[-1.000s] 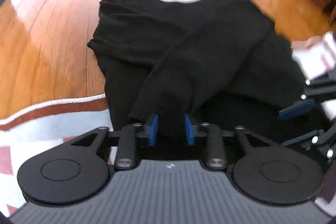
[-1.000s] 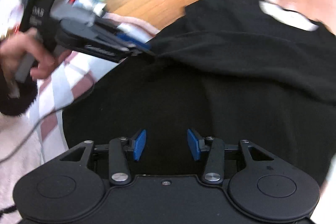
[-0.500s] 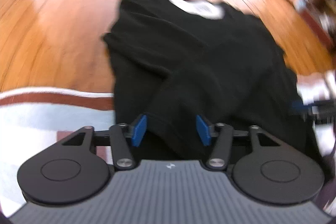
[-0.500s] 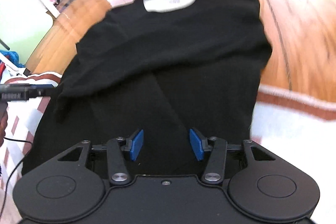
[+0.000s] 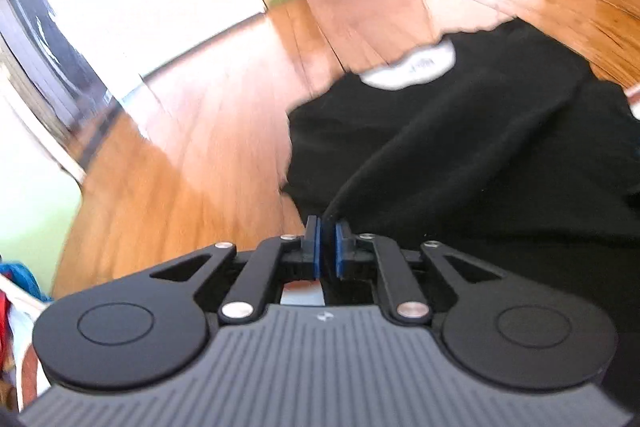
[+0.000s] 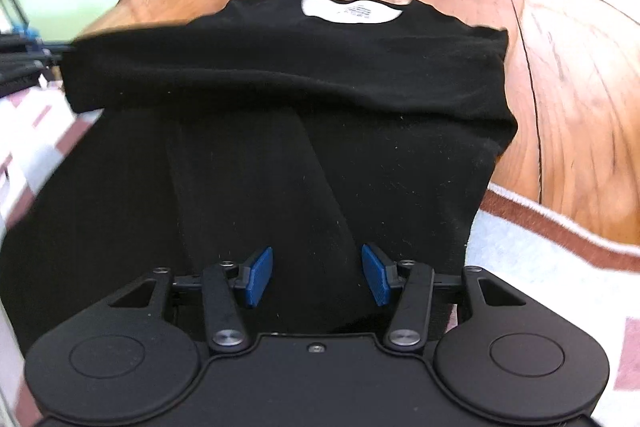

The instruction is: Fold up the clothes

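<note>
A black long-sleeved shirt (image 6: 320, 155) lies flat, half on the wood floor and half on a rug, its white neck label (image 6: 352, 11) at the far end. One sleeve (image 6: 224, 75) stretches across the chest toward the left. The jaws of my left gripper (image 5: 327, 227) are closing, and the sleeve's edge (image 5: 360, 171) is pinched between the blue pads. The same gripper (image 6: 24, 59) shows at the left edge of the right wrist view, at the sleeve's end. My right gripper (image 6: 318, 275) hovers open over the shirt's lower half, with nothing between its fingers.
The shiny wood floor (image 6: 580, 87) runs around the shirt's top and right side. A white rug with a reddish-brown border (image 6: 560, 267) lies under its lower part. Coloured cloth (image 5: 16, 279) sits at the far left, near a wall and doorway (image 5: 60, 87).
My left gripper opened around the sleeve edge, then closed on it and swung left and up, pulling the sleeve taut. My right gripper moved over the shirt's lower middle and stayed open.
</note>
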### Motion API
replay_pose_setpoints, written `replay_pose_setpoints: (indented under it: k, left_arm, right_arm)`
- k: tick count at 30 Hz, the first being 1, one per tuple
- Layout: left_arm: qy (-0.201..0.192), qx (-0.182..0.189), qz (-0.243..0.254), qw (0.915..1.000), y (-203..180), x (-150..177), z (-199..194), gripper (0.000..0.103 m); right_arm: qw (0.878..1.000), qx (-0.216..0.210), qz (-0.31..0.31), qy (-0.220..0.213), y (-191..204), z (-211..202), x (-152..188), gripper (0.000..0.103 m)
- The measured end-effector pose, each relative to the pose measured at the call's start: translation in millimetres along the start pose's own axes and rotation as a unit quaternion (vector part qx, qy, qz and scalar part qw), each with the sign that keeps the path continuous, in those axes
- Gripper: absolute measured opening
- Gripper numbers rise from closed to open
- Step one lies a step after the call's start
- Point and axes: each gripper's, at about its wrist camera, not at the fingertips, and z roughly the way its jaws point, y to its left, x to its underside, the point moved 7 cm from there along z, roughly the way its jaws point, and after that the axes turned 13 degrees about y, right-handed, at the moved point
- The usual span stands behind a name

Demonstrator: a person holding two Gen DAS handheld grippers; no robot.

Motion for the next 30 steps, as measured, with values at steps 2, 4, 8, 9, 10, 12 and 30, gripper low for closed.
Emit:
replay_pose_setpoints:
  k: [2, 4, 8, 9, 10, 12, 30]
  left_arm:
    - [0.04, 0.004, 0.007, 0.9992, -4, 17, 12, 0.029]
    - [0.109, 0.014, 0.034, 0.9933, -13, 39, 34, 0.055]
    - [0.123, 0.051, 0.003, 0.9911, -6, 41, 43, 0.056]
    - [0.113, 0.083, -0.026, 0.9897, -1, 37, 40, 0.06]
    - [0.103, 0.116, -0.055, 0.9864, 4, 33, 36, 0.064]
    - [0.093, 0.185, -0.107, 0.9724, 8, 33, 33, 0.072]
    - [0.007, 0.115, -0.003, 0.9934, -15, 5, 36, 0.072]
  right_arm:
    - [1.0, 0.003, -0.007, 0.003, -1, -1, 3, 0.057]
    - [1.0, 0.004, -0.012, 0.005, -1, -3, 5, 0.06]
    - [1.0, -0.024, 0.018, 0.008, -8, -6, 8, 0.062]
    - [0.999, -0.033, 0.026, 0.007, -10, -6, 8, 0.06]
    - [0.999, -0.035, 0.03, 0.006, -12, -7, 9, 0.046]
    - [0.999, -0.014, 0.03, 0.003, -18, -10, 12, 0.009]
    - [0.943, -0.204, 0.264, -0.022, -62, 5, -60, 0.061]
